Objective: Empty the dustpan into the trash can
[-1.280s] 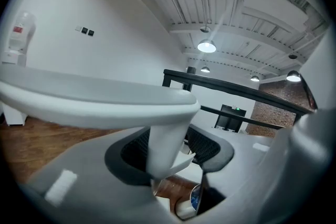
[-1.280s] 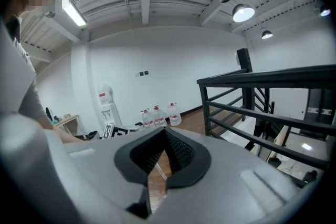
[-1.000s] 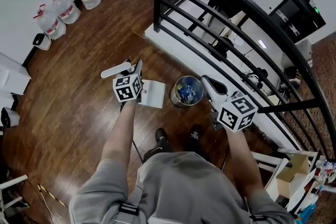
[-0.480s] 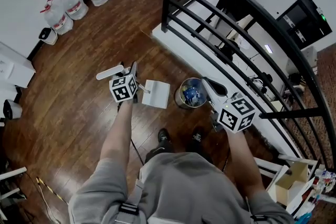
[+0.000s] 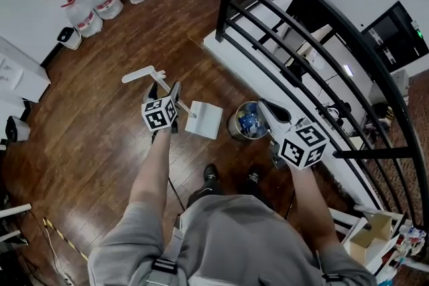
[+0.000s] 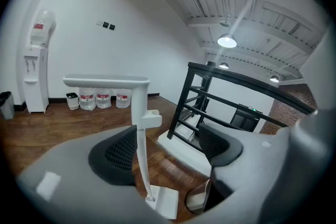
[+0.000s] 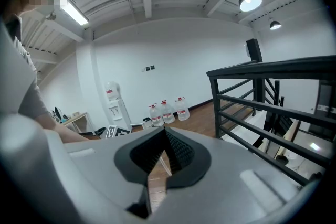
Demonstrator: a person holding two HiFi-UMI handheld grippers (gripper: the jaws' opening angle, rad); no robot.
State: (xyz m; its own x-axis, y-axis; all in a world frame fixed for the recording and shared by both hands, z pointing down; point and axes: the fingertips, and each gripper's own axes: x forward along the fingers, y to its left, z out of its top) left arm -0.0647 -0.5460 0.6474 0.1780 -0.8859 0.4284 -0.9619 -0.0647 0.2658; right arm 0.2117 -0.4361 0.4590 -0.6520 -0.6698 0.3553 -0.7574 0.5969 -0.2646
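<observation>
Dustpan (image 5: 204, 119) in the head view stands on the wooden floor (image 5: 100, 117) just beside the trash can (image 5: 248, 122), with its handle rising by the left hand-held gripper (image 5: 165, 89). Left gripper view: the jaws have just been opening and now stand wide, the handle pole loose between them. Right gripper view: the right hand-held gripper (image 7: 164, 134) is closed tip to tip and holds nothing.

The left gripper (image 5: 164, 92), its fingers just opening around the thin handle of the white dustpan (image 5: 204, 120), hovers over the wooden floor (image 5: 94, 137) beside the trash can (image 5: 247, 122), with the right gripper (image 5: 267, 107) above the can's other side.
</observation>
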